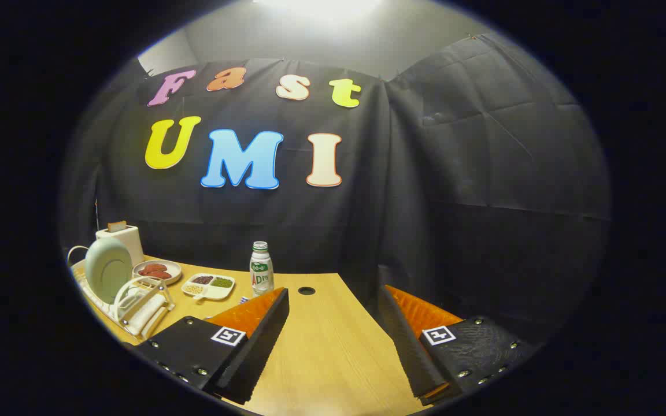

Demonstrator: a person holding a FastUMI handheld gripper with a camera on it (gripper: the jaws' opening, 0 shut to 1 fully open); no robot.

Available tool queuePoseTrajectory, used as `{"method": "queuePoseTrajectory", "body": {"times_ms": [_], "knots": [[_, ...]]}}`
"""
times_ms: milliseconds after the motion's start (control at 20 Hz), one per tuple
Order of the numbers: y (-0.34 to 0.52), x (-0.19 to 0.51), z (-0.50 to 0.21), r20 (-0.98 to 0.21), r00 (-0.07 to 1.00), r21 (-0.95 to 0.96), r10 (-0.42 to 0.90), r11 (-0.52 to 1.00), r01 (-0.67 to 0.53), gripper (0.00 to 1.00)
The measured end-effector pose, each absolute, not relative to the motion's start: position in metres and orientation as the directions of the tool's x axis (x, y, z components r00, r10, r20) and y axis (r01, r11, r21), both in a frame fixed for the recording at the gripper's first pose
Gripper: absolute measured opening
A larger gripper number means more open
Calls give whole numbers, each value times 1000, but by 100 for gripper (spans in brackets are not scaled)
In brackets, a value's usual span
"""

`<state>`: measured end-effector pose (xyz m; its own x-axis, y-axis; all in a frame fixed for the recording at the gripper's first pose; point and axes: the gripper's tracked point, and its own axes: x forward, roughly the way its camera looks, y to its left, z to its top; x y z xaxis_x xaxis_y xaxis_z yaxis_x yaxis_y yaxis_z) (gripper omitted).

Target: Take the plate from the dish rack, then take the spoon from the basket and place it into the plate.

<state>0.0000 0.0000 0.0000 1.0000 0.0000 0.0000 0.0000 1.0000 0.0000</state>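
A pale green plate stands upright in a white dish rack on the wooden table, well to the left of my fingers. A small wire basket sits at the rack's near end; I cannot make out a spoon in it. My gripper is held above the table's middle, open wide, with nothing between its fingers. The rack lies beside and beyond the left finger.
Beyond the rack stand a white toaster with bread in it, a plate of sausages and a divided dish of beans. A small bottle stands just ahead of the left finger. A cable hole sits mid-table.
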Motion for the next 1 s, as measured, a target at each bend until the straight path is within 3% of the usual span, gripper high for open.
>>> {"method": "queuePoseTrajectory", "body": {"times_ms": [500, 1000], "knots": [[129, -79, 64, -25, 991, 33, 132, 991, -131, 96], [233, -90, 86, -13, 960, 32, 279, 960, -278, 96]]}}
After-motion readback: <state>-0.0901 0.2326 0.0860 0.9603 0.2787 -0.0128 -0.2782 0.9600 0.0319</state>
